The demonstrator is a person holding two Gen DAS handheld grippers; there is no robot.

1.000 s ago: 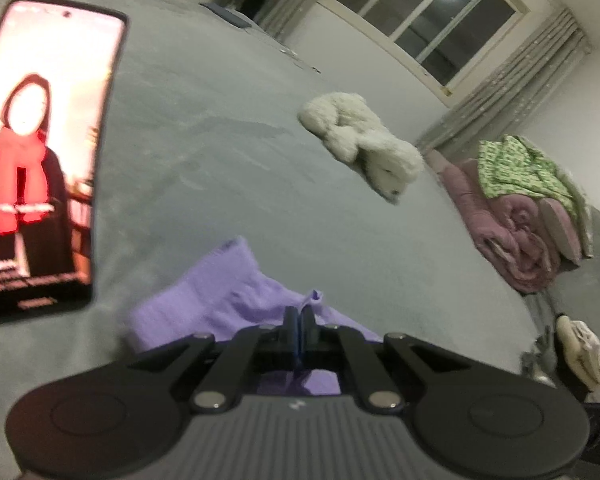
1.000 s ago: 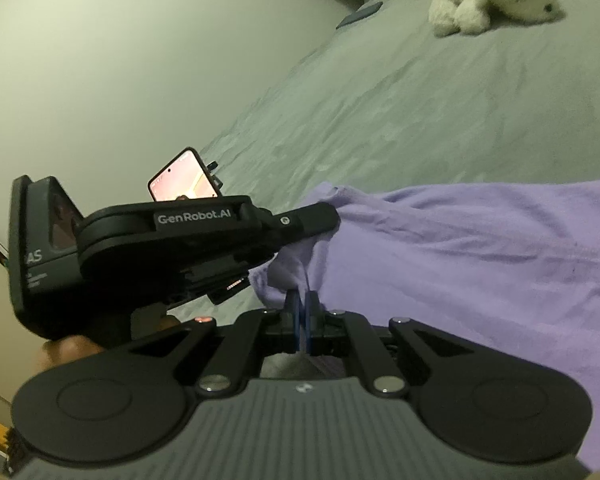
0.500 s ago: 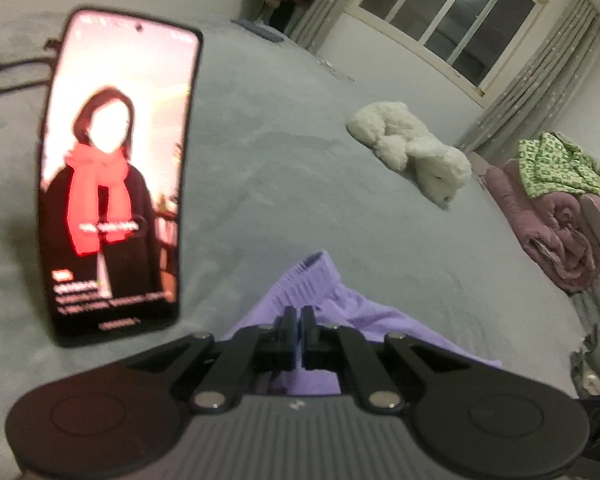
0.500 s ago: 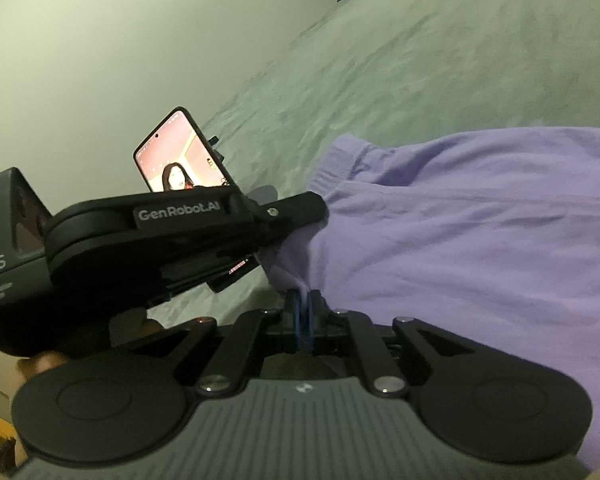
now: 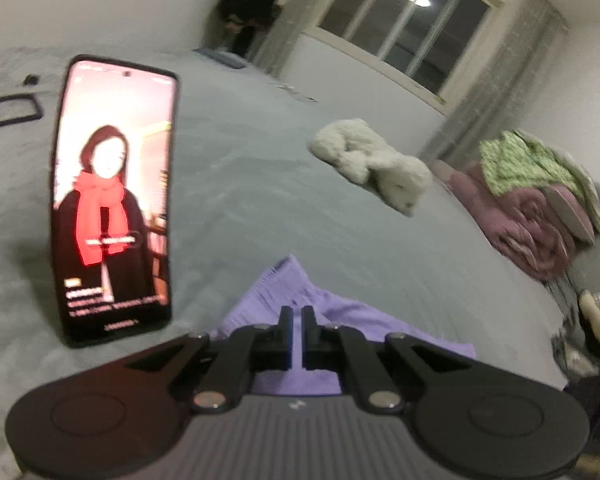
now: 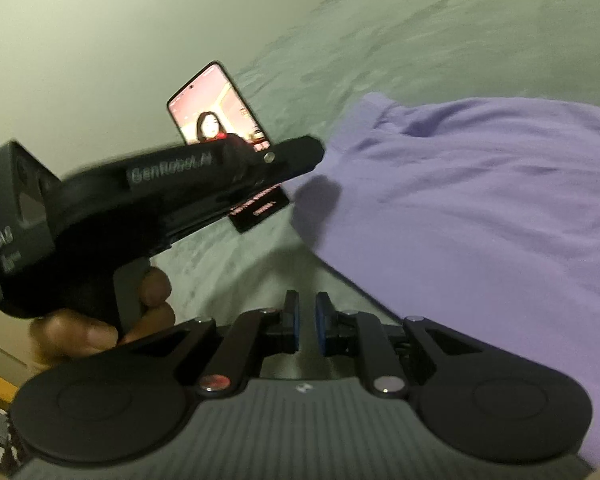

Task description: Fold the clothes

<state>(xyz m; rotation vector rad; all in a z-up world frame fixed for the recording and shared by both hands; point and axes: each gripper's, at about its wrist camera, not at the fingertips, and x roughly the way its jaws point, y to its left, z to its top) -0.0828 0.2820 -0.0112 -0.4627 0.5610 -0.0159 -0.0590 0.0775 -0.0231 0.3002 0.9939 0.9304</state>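
A lilac garment (image 6: pixel 480 200) lies flat on the grey bed (image 6: pixel 400 32); its corner also shows in the left wrist view (image 5: pixel 284 292). My left gripper (image 5: pixel 296 316) hangs just above that corner, jaws slightly apart and holding nothing. In the right wrist view the left gripper (image 6: pixel 312 152) points at the garment's left edge. My right gripper (image 6: pixel 307 304) is slightly open and empty, over bare bedding just left of the garment's near edge.
A phone (image 5: pixel 112 200) with a lit screen stands propped on the bed to the left, close to the garment; it shows in the right wrist view too (image 6: pixel 220 120). A white plush toy (image 5: pixel 372 164) lies farther back. Folded pink and green bedding (image 5: pixel 540 200) sits at right.
Both grippers have let go of the lilac garment and opened slightly. The garment's edge has dropped flat onto the bed. Both grippers have pulled back a little.
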